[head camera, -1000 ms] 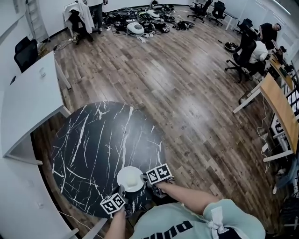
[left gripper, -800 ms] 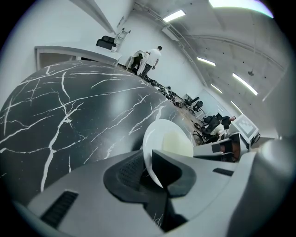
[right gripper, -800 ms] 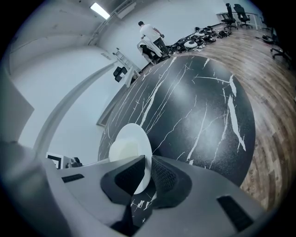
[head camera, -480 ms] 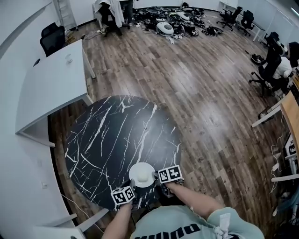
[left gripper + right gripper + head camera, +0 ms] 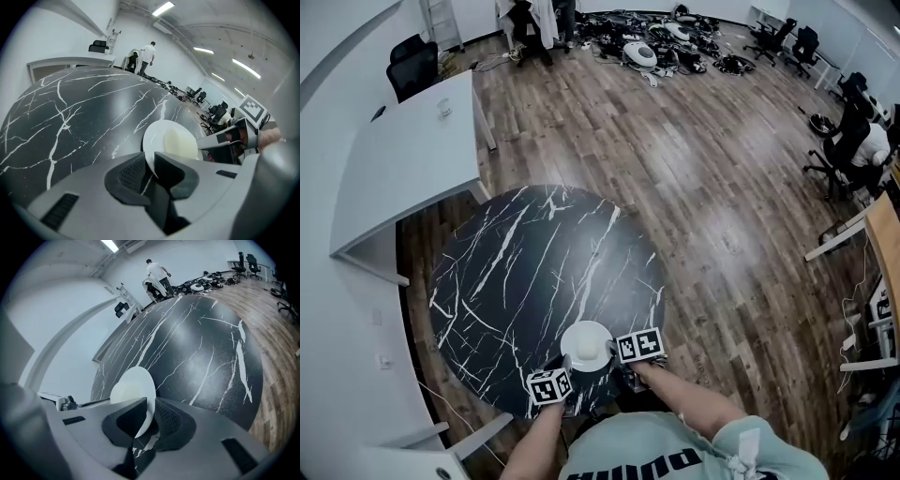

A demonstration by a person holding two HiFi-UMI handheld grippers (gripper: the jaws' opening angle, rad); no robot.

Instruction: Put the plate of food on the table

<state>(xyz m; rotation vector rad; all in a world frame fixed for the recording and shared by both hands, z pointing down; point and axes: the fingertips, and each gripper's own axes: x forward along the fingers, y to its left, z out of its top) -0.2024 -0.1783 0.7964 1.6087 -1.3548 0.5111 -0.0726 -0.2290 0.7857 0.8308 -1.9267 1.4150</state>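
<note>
Plate [image 5: 586, 345]: white, carrying pale food [image 5: 178, 143], at the near edge of the round black marble table [image 5: 534, 272]; whether it touches the top is unclear.
Left gripper [image 5: 151, 171]: jaws pinching the plate's rim.
Right gripper [image 5: 150, 416]: jaws pinching the opposite rim.
Beyond: white desk [image 5: 412, 159], wood floor [image 5: 675, 159].

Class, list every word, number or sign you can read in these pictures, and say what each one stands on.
Shirt: large dark letters, cut off by the picture's lower edge; not readable.
Left claw and right claw: square black-and-white markers on their cubes, no letters.
Nothing else carries text.
</note>
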